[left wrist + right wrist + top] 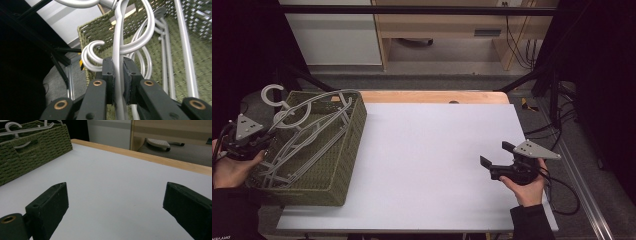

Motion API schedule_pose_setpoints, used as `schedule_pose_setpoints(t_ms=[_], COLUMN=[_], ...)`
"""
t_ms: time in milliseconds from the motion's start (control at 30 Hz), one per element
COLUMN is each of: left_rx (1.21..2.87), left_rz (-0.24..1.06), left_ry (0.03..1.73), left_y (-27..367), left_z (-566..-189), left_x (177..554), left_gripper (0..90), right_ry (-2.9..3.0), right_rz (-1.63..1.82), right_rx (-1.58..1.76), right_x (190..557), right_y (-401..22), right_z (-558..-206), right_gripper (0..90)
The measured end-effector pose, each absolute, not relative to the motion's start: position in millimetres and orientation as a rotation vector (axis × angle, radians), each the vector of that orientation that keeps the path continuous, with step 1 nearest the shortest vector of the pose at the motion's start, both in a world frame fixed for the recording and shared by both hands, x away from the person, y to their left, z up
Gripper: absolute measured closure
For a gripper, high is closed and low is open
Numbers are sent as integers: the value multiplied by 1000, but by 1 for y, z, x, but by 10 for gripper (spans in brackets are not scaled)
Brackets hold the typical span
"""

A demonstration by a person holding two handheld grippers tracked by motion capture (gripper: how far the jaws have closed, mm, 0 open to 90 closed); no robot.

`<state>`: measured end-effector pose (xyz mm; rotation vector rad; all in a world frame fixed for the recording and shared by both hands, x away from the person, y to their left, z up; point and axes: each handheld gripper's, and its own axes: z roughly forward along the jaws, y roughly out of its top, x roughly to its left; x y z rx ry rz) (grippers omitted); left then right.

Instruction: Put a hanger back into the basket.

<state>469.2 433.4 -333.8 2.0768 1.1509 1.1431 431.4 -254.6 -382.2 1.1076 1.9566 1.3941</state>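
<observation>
High view puts the left gripper [262, 142] at nine o'clock on the counter [432, 165], over the near-left rim of the green woven basket [344, 165], which holds a stack of grey hangers [304, 145]. We note one hanger [287, 107] riding on top of the pile, its hook [272, 92] projecting past the basket's far-left corner toward eleven o'clock.

Left gripper view confirms the hold: the jaws are closed tight on the neck [118, 65] of that top hanger, both pads pressing the grey rod with no gap, and another hook [91, 53] curls just beside them.

Right gripper [497, 165] sits at four o'clock, well apart from the basket, resting low over the bare white surface. Right gripper view shows its jaws spread wide with nothing between them.

We judge the step in hand to be drawing the top hanger out of the basket. To do it well, we advise lifting straight up along the neck first, so the shoulders clear the hangers below before any sideways travel. The neighbouring hook could snag; a slow rise will show early whether a second hanger follows. The free gripper could steady the basket wall if it tips.
</observation>
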Motion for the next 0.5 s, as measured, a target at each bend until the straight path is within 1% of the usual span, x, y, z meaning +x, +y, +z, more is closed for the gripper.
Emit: schedule_pose_setpoints(t_ms=[233, 500], left_rx=[2082, 2089], left_rz=[1162, 1150], left_ry=[1155, 1194], left_y=[435, 442], left_z=[-337, -342], left_x=[471, 475], left_gripper=[811, 810], right_ry=[1959, 1962], right_rz=[1392, 1389], right_rx=[1108, 1111], right_x=[432, 432], right_y=[-254, -254], right_z=[-383, -383], right_gripper=[66, 67])
